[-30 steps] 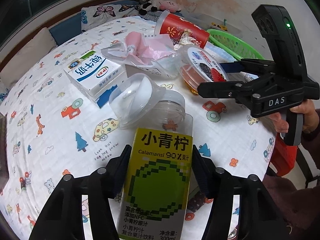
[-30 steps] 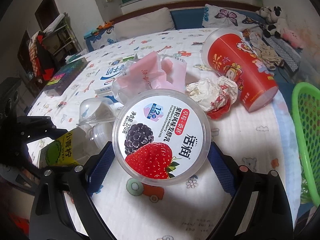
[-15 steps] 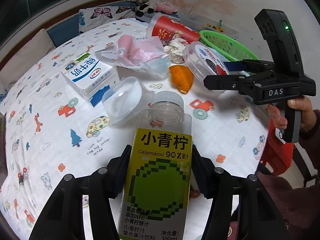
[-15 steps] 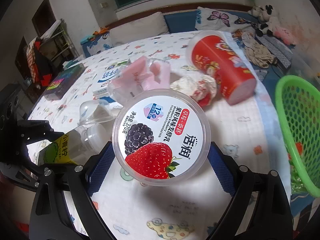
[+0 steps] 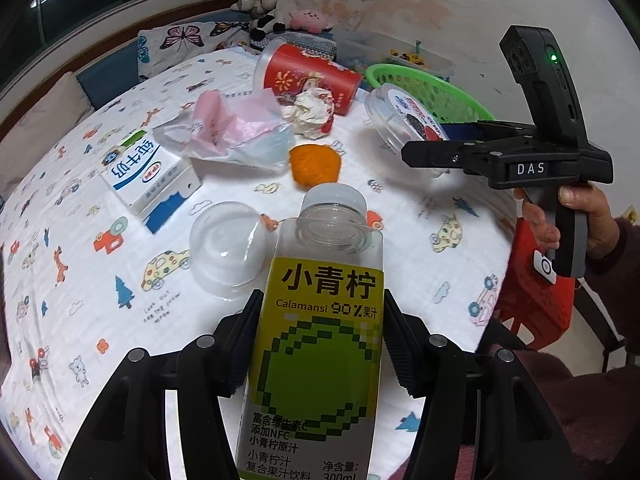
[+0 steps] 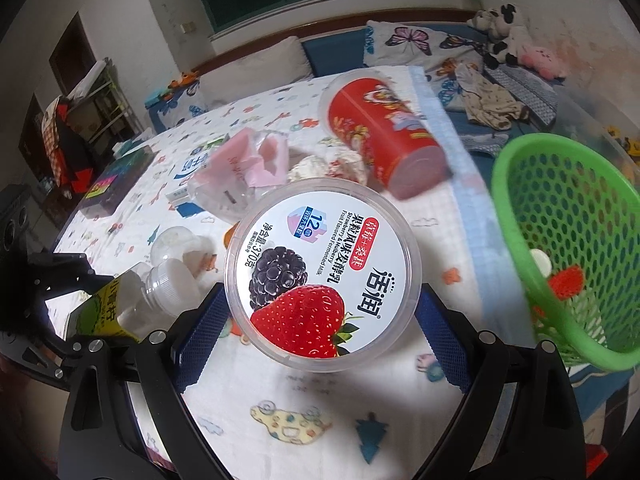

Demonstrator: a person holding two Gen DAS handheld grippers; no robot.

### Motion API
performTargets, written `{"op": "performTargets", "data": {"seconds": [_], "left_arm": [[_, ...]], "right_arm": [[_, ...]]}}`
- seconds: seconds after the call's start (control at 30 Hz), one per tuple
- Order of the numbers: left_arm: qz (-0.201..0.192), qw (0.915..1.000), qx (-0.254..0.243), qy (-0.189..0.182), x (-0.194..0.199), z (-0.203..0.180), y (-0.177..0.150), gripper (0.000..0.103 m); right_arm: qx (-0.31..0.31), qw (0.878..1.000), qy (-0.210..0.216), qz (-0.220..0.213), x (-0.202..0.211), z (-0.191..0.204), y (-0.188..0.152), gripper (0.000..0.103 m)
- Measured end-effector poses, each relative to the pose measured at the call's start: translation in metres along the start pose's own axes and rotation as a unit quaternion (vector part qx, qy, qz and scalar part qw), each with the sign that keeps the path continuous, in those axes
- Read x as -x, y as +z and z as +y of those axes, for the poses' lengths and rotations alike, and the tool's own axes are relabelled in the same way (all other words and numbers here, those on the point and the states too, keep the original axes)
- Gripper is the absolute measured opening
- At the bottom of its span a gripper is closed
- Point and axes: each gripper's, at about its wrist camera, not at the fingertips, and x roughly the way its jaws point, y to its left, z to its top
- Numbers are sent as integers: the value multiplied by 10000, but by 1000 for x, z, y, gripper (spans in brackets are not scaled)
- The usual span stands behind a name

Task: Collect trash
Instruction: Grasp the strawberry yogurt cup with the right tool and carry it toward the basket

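Note:
My left gripper (image 5: pixel 320 344) is shut on a clear juice bottle (image 5: pixel 320 344) with a yellow-green label, held above the patterned sheet. My right gripper (image 6: pixel 320 312) is shut on a round yogurt tub (image 6: pixel 320 272) with a strawberry and blackberry lid; the tub (image 5: pixel 404 114) also shows in the left wrist view, lifted beside the green mesh basket (image 5: pixel 436 88). That green basket (image 6: pixel 568 216) stands right of the tub and holds a few bits of trash. Loose on the sheet lie a red paper cup (image 5: pixel 308 76), a crumpled white wrapper (image 5: pixel 312 114), orange peel (image 5: pixel 314 164) and a pink-and-clear plastic bag (image 5: pixel 236 128).
A milk carton (image 5: pixel 148 168) and a clear dome lid (image 5: pixel 228 244) lie on the bed sheet (image 5: pixel 100 300). A dark box (image 6: pixel 116 184) sits far left. Pillows and plush toys (image 5: pixel 272 4) line the far edge. A red stool (image 5: pixel 532 300) stands by a person's hand (image 5: pixel 576 208).
Both grippers have lifted and drawn back with their loads. The yogurt tub has travelled right to the basket's side, uncovering the orange peel on the sheet.

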Motion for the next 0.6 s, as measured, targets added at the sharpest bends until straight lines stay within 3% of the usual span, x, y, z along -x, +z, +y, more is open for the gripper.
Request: {"op": "performTargets", "data": {"seconds": [0.33,0.6], "left_arm": [[-131,9998,-97,-135,5,-14,17,55],[-347,9989,-224,-243,6,-29,48,55]], "right_arm": [[-390,9983,-361,-255,28,-41,2,91],[-949,9911,-839,-410,52,-105,9,91]]}}
